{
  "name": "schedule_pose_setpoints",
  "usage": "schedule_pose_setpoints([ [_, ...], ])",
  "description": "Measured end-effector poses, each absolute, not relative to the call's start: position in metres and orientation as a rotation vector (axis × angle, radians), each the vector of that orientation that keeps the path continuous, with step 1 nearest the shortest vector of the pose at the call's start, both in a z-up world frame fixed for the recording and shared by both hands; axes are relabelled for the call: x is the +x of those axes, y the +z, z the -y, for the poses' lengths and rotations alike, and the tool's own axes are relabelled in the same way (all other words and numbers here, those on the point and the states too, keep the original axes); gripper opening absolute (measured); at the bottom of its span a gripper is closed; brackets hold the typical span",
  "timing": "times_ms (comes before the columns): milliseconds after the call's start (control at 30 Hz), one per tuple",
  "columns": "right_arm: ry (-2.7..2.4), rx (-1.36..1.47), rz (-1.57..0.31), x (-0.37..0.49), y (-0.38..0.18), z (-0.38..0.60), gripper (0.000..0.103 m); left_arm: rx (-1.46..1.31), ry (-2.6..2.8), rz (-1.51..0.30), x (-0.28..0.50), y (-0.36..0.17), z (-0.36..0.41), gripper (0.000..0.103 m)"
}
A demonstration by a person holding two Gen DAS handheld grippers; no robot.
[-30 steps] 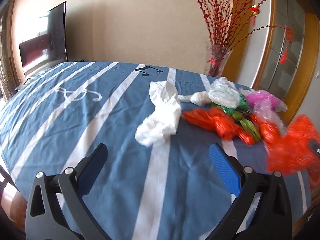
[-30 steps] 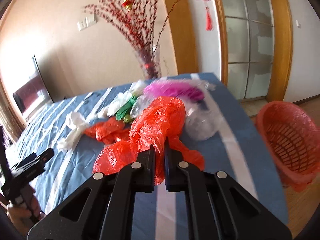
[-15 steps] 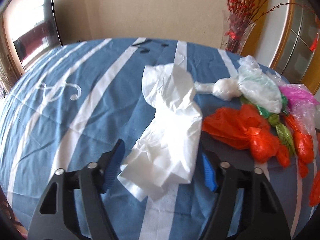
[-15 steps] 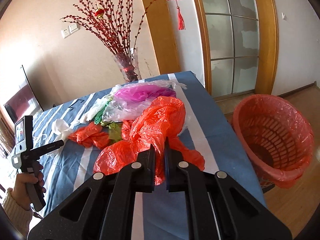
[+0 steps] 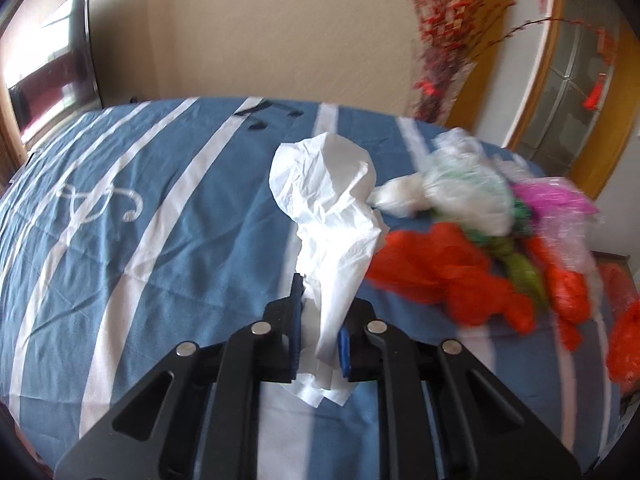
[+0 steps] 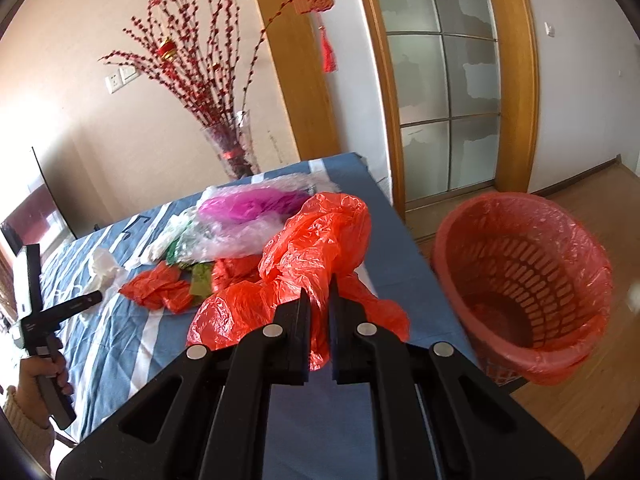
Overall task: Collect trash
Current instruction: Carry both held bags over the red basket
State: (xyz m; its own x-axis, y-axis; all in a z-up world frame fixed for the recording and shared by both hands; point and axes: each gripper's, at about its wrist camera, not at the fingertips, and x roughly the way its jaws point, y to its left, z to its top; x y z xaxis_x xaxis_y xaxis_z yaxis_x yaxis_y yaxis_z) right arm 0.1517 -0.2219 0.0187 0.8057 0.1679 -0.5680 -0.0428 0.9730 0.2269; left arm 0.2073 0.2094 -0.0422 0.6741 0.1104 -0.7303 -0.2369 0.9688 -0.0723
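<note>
Between the blue pads of the left gripper hangs the near end of a crumpled white plastic bag; the jaws are closing on it, pads already pressing its gathered lower part, while a loose flap spills out beneath them onto the blue-and-white striped tablecloth. The bag's rounded far end lies on the cloth further in. To its right sits a jumble of trash: a knotted orange bag, green wrappers, a pale translucent bag and a magenta one. Left of the white bag the cloth lies bare out to its curved edge.

On the other side, the right gripper is clamped tight on a large red-orange plastic bag, which billows up ahead of the fingers and droops below them. Just past the table's right edge, on the wooden floor, stands a red slatted wastebasket lined with a red bag, its mouth tipped toward the camera. Further back are a glass vase of red berry branches and a glazed sliding door.
</note>
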Motion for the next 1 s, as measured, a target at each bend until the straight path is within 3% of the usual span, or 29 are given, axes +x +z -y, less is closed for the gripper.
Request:
schedule_pose_setpoints([
  [500,-0.063,0.245,-0.575,0.141,0.022,0.296,0.007,-0.1,-0.164,-0.662,0.184,0.037,-0.072,0.016],
  [1000,-0.294,0.243,-0.494,0.129,0.026,0.366,0.007,-0.077,-0.463,-0.73,0.2,0.019,0.064,0.016],
])
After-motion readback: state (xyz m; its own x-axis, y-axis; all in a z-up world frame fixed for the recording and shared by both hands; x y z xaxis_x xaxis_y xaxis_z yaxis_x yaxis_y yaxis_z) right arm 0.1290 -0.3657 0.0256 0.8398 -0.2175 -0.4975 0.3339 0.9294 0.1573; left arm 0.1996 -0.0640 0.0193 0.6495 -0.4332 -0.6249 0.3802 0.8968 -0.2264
